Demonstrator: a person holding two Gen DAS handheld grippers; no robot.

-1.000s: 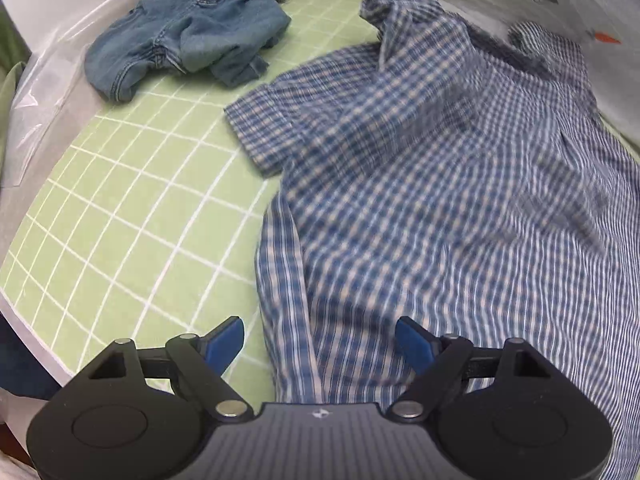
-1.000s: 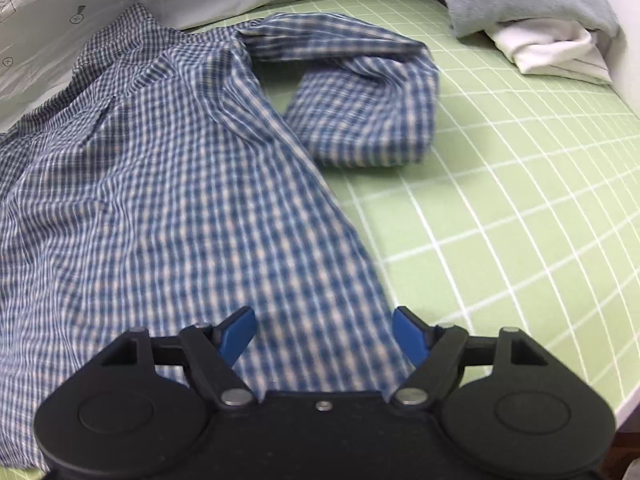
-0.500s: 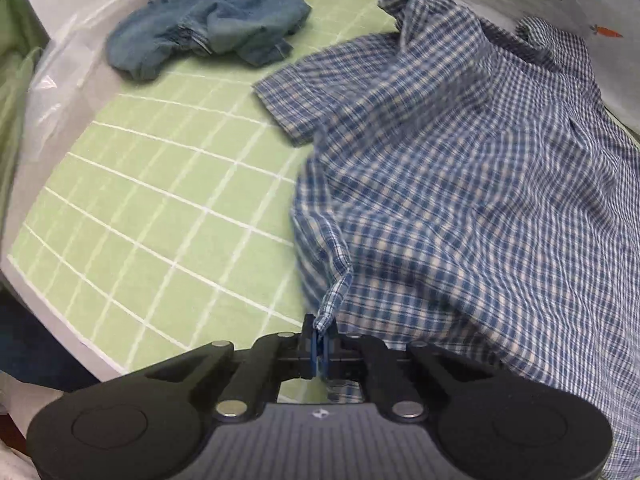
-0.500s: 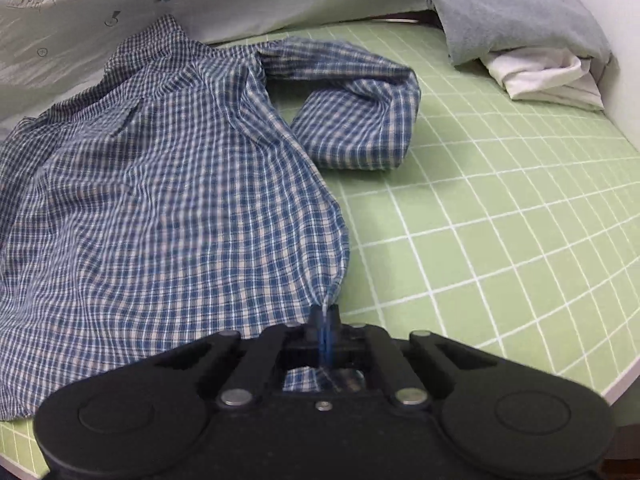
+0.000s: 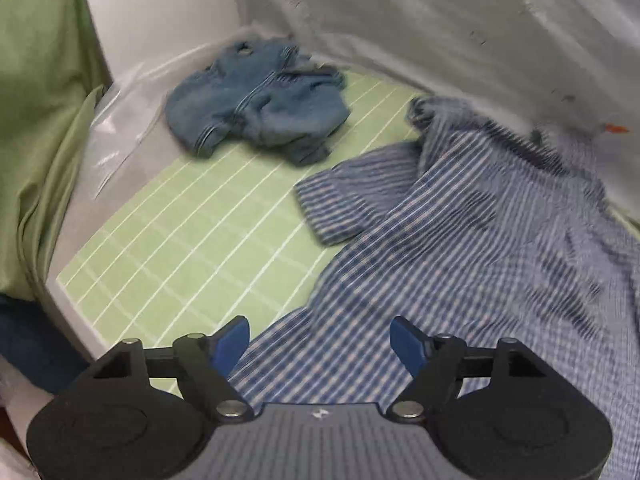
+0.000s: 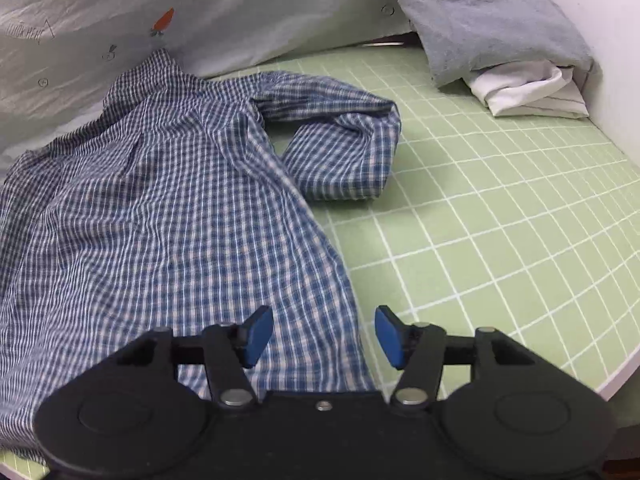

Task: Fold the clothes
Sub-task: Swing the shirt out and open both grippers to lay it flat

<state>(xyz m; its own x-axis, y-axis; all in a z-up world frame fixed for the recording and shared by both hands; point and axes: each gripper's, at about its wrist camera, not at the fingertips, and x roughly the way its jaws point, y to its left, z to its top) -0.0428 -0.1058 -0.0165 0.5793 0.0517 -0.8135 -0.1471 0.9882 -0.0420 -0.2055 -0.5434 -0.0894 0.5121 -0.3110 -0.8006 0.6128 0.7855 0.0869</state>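
Your left hand-held gripper (image 5: 320, 340) is spread wide over the shirt (image 5: 460, 248) hem, holding nothing. Your right hand-held gripper (image 6: 323, 334) is also spread, over the shirt's (image 6: 160, 208) other edge. The shirt lies spread on the green mat (image 6: 500, 220), jeans (image 5: 256, 100) bunched beyond it.

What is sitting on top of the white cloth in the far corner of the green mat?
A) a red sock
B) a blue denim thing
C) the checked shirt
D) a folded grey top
D: in the right wrist view a folded grey top lies over the white cloth, while the checked shirt is spread apart from them on the green mat.
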